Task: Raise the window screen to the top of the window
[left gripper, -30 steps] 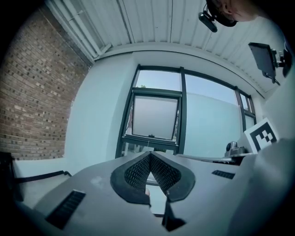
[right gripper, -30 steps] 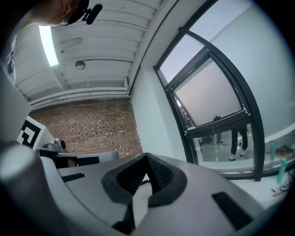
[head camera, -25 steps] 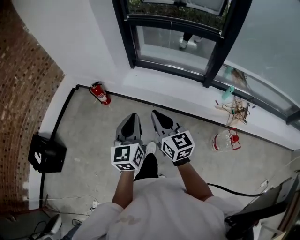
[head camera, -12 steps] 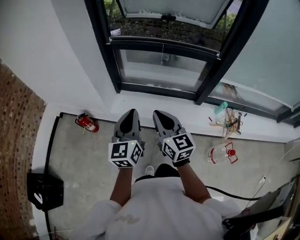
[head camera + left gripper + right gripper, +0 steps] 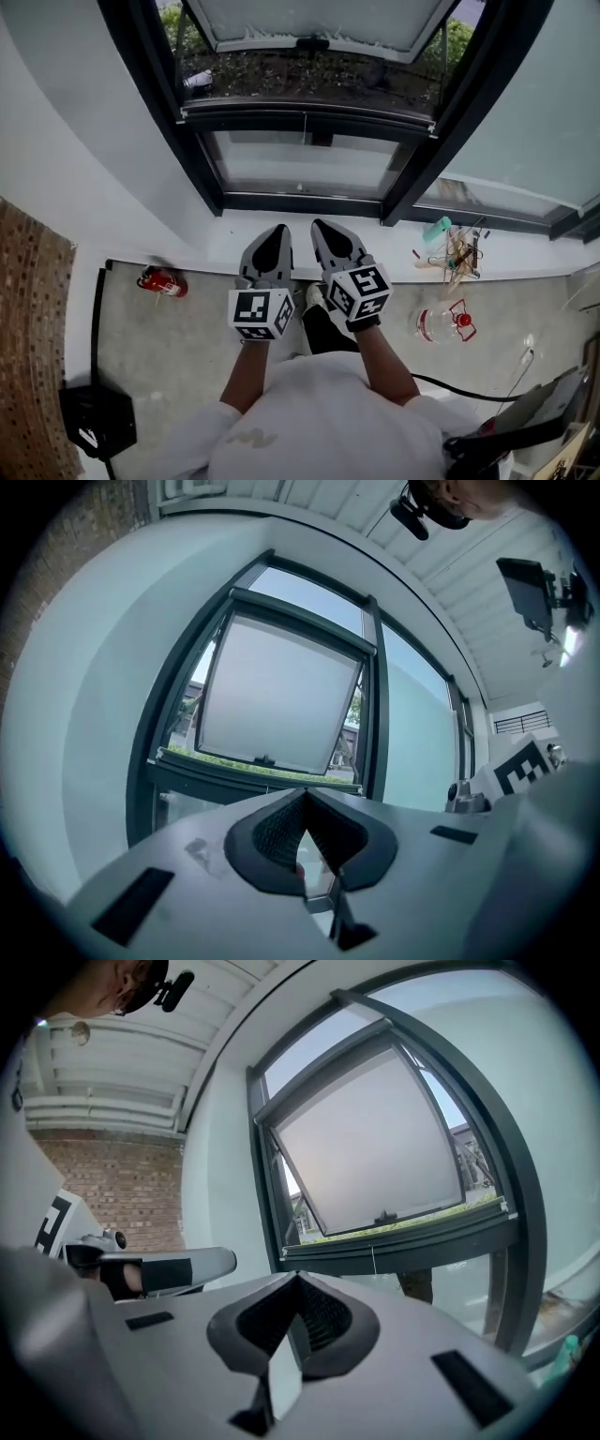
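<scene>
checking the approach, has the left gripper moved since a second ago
Yes. The left gripper moved toward the window: earlier short of the fire extinguisher, its tip is now past it, at the sill.

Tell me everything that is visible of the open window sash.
The open window sash is a pale, frosted-looking pane in a dark frame, metal as it looks. It seems hinged at the top, its lower edge swung outward. A small dark handle sits at the middle of that edge. The sash hangs in the window frame, above a fixed lower pane. Nothing else touches it.
</scene>
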